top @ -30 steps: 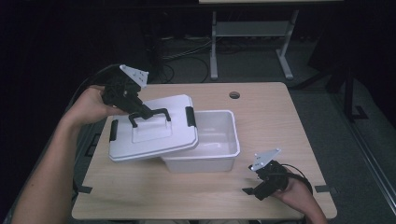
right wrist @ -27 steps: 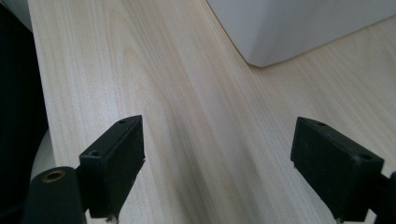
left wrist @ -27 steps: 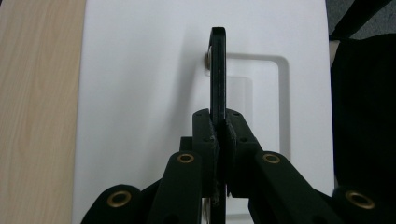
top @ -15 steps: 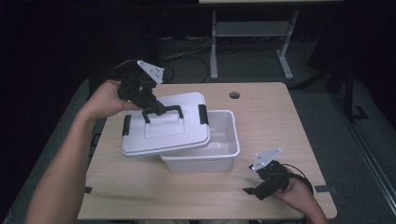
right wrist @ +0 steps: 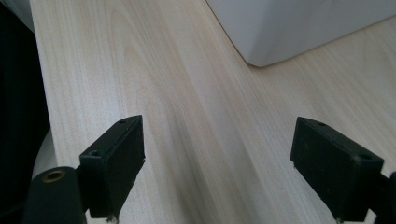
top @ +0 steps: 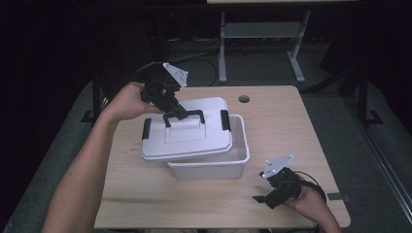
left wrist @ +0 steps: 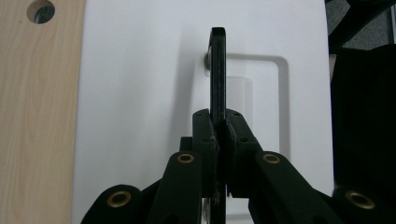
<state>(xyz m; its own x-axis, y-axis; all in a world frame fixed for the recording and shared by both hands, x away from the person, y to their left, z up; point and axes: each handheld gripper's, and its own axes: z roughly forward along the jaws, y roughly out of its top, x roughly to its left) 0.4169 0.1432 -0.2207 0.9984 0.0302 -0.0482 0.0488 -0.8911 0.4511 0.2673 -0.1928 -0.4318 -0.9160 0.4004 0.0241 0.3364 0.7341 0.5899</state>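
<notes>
We grip the white lid (top: 187, 131) by its black handle (top: 183, 116) with our left gripper (top: 176, 110), holding it askew over the open bin (top: 233, 160), which lies rightward, while our right gripper (top: 265, 199) rests spread on the desk (top: 291, 126).

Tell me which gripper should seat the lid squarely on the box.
Left, probably. The left gripper is shut on the lid's black handle, with the lid partly over the box. The right gripper is open, apart at the table's front edge.
</notes>
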